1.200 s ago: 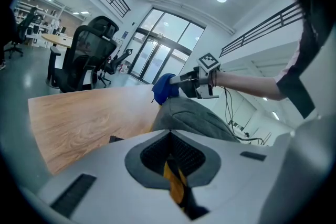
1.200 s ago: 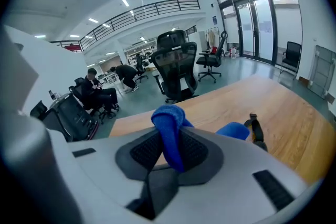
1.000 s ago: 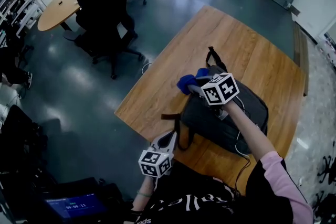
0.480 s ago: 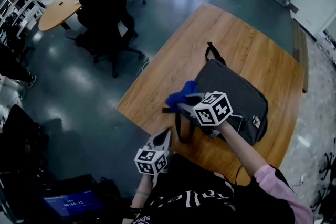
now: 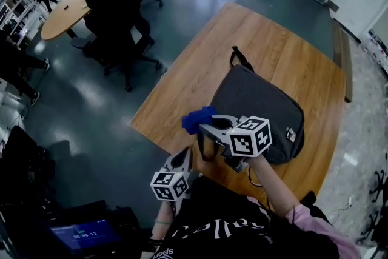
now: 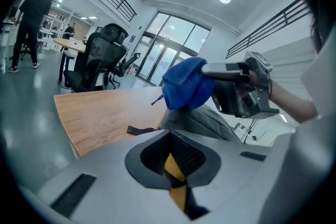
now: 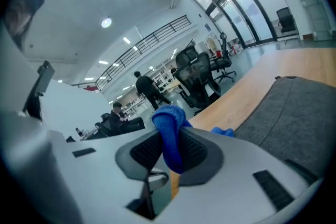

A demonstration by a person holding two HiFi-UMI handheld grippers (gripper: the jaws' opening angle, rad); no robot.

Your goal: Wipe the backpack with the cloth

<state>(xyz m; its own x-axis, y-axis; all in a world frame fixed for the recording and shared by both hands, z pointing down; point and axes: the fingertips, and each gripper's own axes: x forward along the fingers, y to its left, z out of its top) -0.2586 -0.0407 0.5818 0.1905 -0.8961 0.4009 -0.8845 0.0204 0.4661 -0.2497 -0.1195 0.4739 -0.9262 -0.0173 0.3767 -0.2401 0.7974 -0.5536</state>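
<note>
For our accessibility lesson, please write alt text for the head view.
The right gripper, shut on a blue cloth, is at the near-left edge of a grey backpack lying on a wooden table. The left gripper hangs shut and empty nearer the person.

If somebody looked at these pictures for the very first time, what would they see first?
Probably the bright blue cloth, pinched in the right gripper beside the near end of the bag. Next comes the big dark grey fabric backpack, lying flat on the light brown wooden table. The left gripper is shut and empty, low at the table's near edge.
</note>
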